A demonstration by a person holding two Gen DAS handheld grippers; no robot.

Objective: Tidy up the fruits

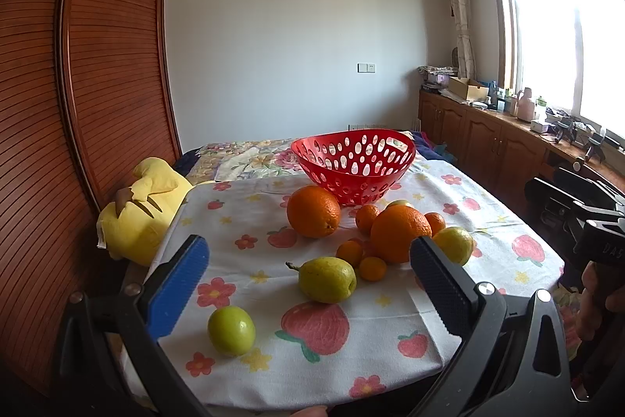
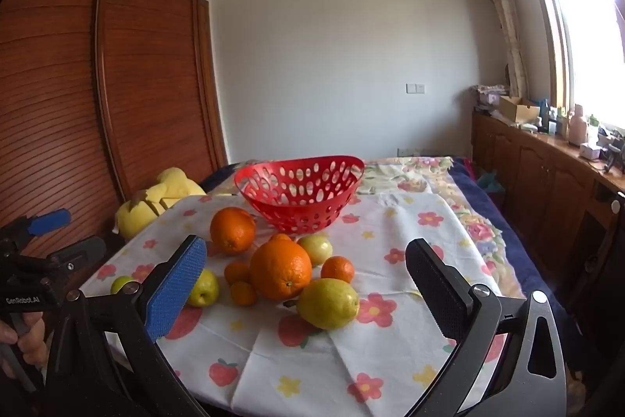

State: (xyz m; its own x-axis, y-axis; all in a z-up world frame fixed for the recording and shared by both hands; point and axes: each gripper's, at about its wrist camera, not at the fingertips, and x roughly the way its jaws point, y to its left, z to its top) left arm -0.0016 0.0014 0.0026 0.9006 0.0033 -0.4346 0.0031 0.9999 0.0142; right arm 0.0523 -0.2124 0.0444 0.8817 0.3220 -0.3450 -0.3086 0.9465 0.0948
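Note:
A red perforated basket (image 1: 353, 161) (image 2: 299, 188) stands empty at the far side of a flowered cloth (image 1: 273, 362) (image 2: 398, 233). In front of it lie two large oranges (image 1: 313, 211) (image 1: 399, 232) (image 2: 232, 229) (image 2: 280, 268), several small mandarins (image 1: 350, 252) (image 2: 338, 268), a yellow-green pear (image 1: 327, 279) (image 2: 327, 303) and green round fruits (image 1: 231, 330) (image 2: 203, 287). My left gripper (image 1: 308, 280) is open and empty, hovering at the near edge with the pear between its fingers' line. My right gripper (image 2: 304, 284) is open and empty, facing the fruit pile.
A yellow plush toy (image 1: 140, 210) (image 2: 156, 202) lies at the table's left edge by a wooden wardrobe (image 1: 78, 85). A bed with a floral cover (image 2: 422, 174) sits behind the table. Wooden cabinets (image 1: 488, 139) with clutter run under the window at right.

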